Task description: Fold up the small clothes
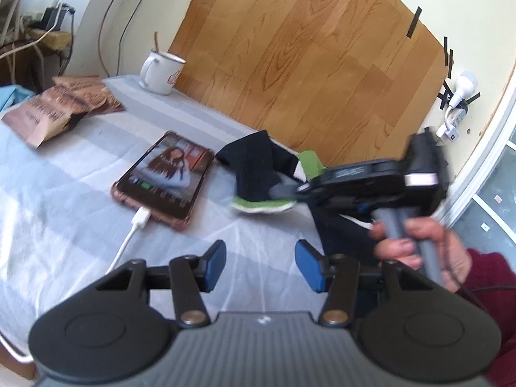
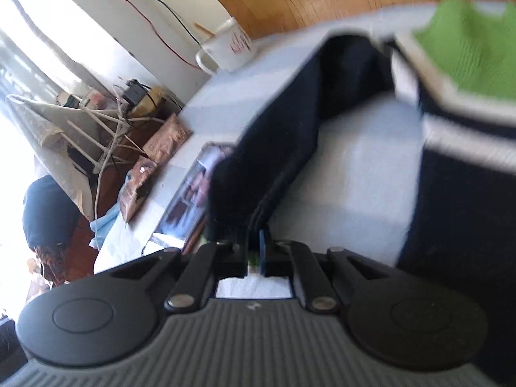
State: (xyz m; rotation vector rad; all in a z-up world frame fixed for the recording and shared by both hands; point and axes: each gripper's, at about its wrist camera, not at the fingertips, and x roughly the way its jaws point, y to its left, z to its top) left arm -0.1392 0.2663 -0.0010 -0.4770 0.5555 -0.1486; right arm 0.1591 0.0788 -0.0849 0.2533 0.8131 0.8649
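On the surface (image 1: 64, 174), toward its far edge by the wood panel, the black-and-green sock (image 1: 258, 174) is only half folded. The right claw (image 2: 254, 258) pinches it, apparently by an edge; the left claw (image 1: 261, 267) waits half-open, empty.

The worktop (image 1: 64, 167) is covered with a pale cloth in broad white and grey stripes. At its far edge, against a wood-grain panel, stands a white mug (image 1: 159, 72) with a stick in it. Toward the far left corner lie brown snack packets (image 1: 61, 108), overlapping one another. Near the middle lies a phone (image 1: 164, 177) in a pinkish case, screen lit, with a white cable (image 1: 129, 238) plugged into its near end and running toward the near edge. Just right of the phone a black sock (image 1: 254, 164) with green and white trim lies partly on the cloth, one end lifted.
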